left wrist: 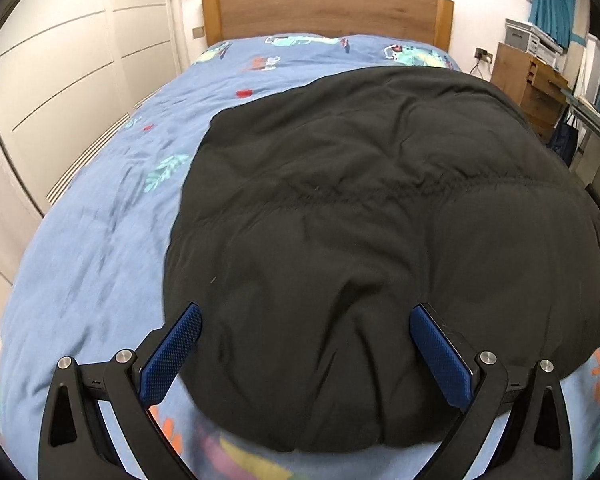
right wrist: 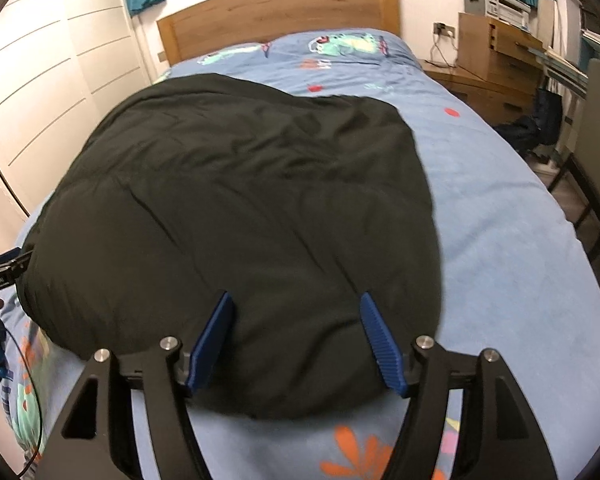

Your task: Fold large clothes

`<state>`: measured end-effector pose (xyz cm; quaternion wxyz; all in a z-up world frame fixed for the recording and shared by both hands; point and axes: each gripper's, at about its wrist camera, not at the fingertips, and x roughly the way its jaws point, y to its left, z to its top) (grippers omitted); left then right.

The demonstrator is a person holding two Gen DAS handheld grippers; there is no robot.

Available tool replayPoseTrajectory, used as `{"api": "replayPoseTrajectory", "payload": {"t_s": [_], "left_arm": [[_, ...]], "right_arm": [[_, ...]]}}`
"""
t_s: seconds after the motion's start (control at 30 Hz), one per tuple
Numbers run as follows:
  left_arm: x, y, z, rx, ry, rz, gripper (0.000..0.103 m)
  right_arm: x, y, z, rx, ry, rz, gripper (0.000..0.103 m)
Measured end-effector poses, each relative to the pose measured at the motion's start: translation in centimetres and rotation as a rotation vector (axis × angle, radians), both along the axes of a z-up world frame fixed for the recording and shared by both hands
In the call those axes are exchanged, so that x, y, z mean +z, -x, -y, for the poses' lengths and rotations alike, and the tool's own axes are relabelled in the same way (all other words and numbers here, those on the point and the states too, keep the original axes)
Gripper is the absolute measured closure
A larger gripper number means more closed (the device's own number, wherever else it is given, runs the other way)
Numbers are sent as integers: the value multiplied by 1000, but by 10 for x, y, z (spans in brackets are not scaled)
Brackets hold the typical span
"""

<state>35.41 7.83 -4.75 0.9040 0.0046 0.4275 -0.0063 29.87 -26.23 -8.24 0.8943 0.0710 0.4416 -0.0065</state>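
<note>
Fingers on both my left gripper [left wrist: 305, 312] and right gripper [right wrist: 296, 300] are spread wide, holding nothing, above the near hem of the black padded jacket [left wrist: 360, 220] lying flat on the blue bed cover [left wrist: 92, 240]. I judge both should pinch the hem's corners evenly, then lift together.

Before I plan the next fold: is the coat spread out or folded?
Spread out: the coat lies as one broad padded sheet on the bed; both grippers are open over its near hem.

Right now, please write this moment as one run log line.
black padded jacket flat on bed | left gripper open | right gripper open | neither gripping
</note>
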Motion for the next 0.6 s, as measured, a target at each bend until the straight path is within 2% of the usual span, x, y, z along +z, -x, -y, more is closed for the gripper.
{"api": "replayPoseTrajectory", "payload": {"t_s": [0.4, 0.6], "left_arm": [[12, 41, -51, 87, 63, 11, 1], [3, 49, -95, 138, 208, -9, 1]], "right_arm": [[16, 49, 27, -54, -61, 14, 37], [18, 54, 37, -79, -88, 15, 36]]}}
